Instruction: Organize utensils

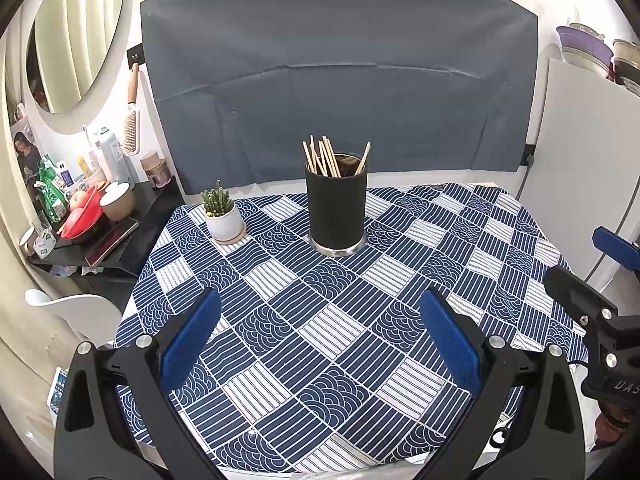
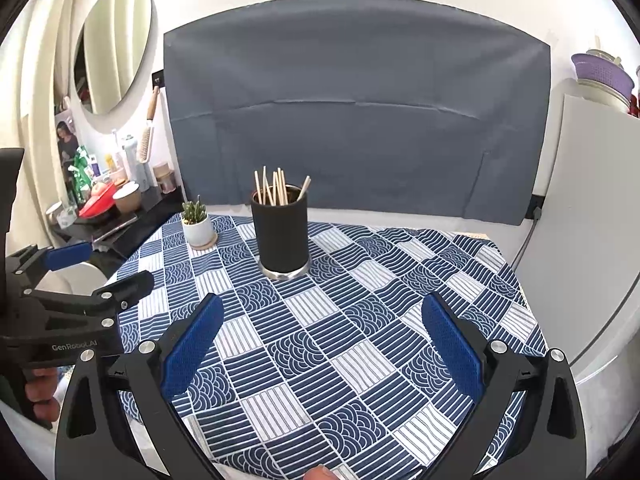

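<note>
Bamboo chopsticks fan out, tips up, from a matte black holder with a steel base, upright mid-bench. I hold my left gripper and right gripper spread wide, empty, above the patterned cloth.

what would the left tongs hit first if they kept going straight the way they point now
Probably the black chopstick holder: it stands nearly dead ahead of the open left tongs, with only bare patterned tablecloth between. If the path dips, the cloth might come first; depth is unclear.
</note>
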Demonstrator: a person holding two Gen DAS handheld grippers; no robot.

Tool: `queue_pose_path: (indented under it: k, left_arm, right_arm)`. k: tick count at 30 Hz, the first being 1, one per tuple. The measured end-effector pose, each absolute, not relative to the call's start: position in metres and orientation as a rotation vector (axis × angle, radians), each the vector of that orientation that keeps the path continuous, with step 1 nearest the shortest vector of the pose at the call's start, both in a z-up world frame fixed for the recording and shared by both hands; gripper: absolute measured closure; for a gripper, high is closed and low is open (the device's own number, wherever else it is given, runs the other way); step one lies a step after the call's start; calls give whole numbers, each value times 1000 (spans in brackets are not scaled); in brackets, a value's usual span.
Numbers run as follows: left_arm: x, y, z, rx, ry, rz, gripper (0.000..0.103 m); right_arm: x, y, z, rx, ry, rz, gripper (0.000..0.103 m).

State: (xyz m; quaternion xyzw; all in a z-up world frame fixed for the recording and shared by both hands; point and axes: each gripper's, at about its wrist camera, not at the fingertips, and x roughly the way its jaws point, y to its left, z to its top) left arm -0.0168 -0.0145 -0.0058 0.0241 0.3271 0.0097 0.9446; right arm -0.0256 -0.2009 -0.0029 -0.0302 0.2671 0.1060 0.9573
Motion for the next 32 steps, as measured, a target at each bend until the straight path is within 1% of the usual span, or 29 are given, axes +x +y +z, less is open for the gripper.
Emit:
queue_pose_path:
  k: [24,32]
  left_arm:
    - [-41,-17,-1,30,638,15,6]
    - [-47,-14,-4,7,654,-4,6]
  right_arm:
    - [-53,-204,4,-64,507,201,8]
    - [-61,-207,2,-62,515,196,8]
